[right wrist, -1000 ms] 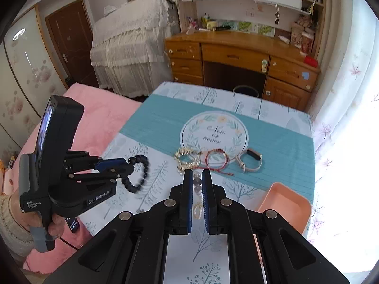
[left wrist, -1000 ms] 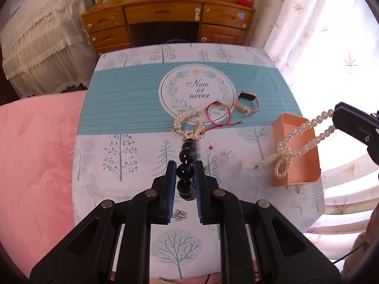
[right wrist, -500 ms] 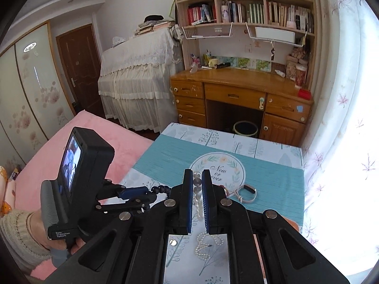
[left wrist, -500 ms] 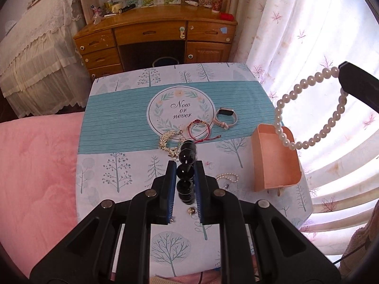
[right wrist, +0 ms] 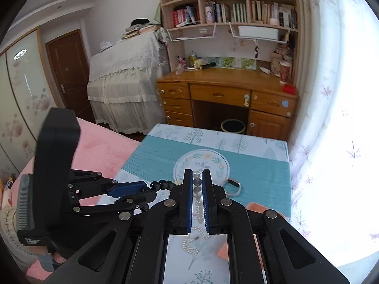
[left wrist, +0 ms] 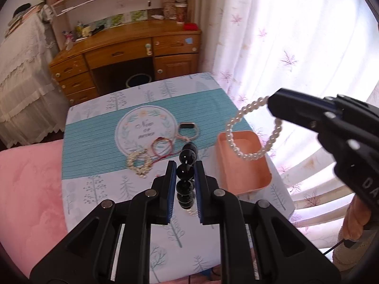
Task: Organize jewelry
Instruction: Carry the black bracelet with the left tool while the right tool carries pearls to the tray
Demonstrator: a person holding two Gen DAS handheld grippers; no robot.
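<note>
Jewelry is split between the two claws and the counter [left wrist: 99,189]. In the left wrist view, the left claw [left wrist: 185,179] is clamped on a black bead bracelet [left wrist: 186,170], four beads showing between the blue pads. A second ago the counter filled that view; now it sits lower and smaller, and shelves show above the wooden desk [left wrist: 125,49]. The pearl bracelet [left wrist: 251,130], then draped over the orange tray [left wrist: 244,165], now hangs clear in the air above it as one open loop from the right claw [left wrist: 272,106], which is pinched on it. Three pieces lie together on the cloth's teal band: a gold chain [left wrist: 139,163], a red cord bracelet [left wrist: 162,145] and a watch-like band [left wrist: 188,130]. A small pearl string [left wrist: 193,211] peeks out below the black beads.

In the right wrist view, the right claw [right wrist: 197,201] grips the pearl bracelet [right wrist: 197,198], its beads stacked between the pads and blocking part of the round print. The left claw [right wrist: 139,193], held by a person's hand [right wrist: 58,258] at the left, carries the black beads [right wrist: 163,184] above the pink bed [right wrist: 101,151]. One small pearl string [right wrist: 194,241] lies on the counter [right wrist: 260,165] below, beside a corner of the tray [right wrist: 253,206]. The view has risen, showing one bookshelf [right wrist: 227,11].
</note>
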